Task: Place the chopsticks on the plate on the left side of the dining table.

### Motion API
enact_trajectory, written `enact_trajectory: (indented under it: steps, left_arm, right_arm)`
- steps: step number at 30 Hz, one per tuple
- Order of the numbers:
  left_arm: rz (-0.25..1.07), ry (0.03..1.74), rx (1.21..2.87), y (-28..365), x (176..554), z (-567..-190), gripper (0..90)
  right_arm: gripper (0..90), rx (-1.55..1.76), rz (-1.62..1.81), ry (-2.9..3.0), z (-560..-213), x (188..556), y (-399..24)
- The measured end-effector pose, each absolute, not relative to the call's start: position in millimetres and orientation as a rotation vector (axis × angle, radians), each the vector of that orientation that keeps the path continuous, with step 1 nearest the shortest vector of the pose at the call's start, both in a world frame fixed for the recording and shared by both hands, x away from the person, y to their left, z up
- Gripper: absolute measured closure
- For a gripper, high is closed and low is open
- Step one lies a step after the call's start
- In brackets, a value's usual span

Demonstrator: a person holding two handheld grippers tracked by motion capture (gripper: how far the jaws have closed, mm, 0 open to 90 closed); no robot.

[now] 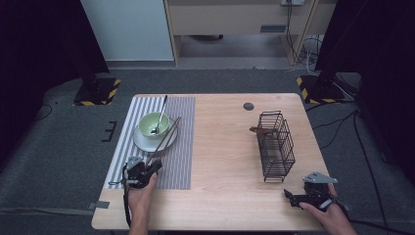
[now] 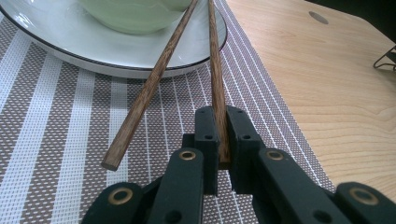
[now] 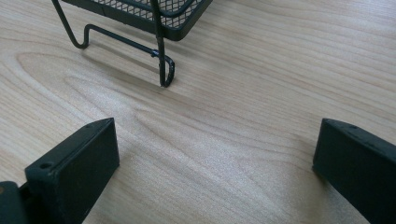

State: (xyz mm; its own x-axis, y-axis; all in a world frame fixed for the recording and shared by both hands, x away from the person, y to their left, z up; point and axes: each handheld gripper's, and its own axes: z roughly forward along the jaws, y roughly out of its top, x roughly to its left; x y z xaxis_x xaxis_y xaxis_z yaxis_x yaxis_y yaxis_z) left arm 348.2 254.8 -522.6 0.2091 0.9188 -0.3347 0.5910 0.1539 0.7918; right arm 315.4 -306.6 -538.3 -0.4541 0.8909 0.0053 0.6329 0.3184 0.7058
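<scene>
In the high view there is one wooden table (image 1: pixel 220 161), and on its left part lies one striped mat (image 1: pixel 183 147) with one white plate (image 1: pixel 142 143), one green bowl (image 1: pixel 149 123), one spoon (image 1: pixel 160 115) standing in the bowl, and two chopsticks (image 1: pixel 166 139) that lean over the plate rim. On the right part stands one black wire basket (image 1: pixel 275 145), and near the far edge there is one small round grey cap (image 1: pixel 248 105). No writing or brand can be read anywhere. The left gripper (image 1: pixel 155 165) is at the near end of the mat, at the low ends of the chopsticks, and the right gripper (image 1: pixel 288 196) rests near the front right corner, just beside the basket but apart from it. The wide middle of the table between mat and basket is bare wood. In the left gripper view, the left gripper (image 2: pixel 219 135) has its jaws pressed together on one chopstick (image 2: pixel 215 70), while the other chopstick (image 2: pixel 149 91) lies free on the mat beside it, its upper part on the plate (image 2: pixel 56 44). In the right gripper view, the right gripper (image 3: pixel 215 154) has its jaws wide apart with nothing between them, only bare wood, and the foot of the basket (image 3: pixel 163 70) stands a little ahead.
</scene>
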Motion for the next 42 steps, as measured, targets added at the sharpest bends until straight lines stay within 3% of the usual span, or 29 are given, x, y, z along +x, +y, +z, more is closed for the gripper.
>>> enact_trajectory:
  steps: [42]
  left_arm:
    - [0.385,1.544,1.552,255.9,352.6,-530.6,83.2]
  right_arm:
    - [0.4,1.351,0.914,2.204,-538.3,315.0,-306.8]
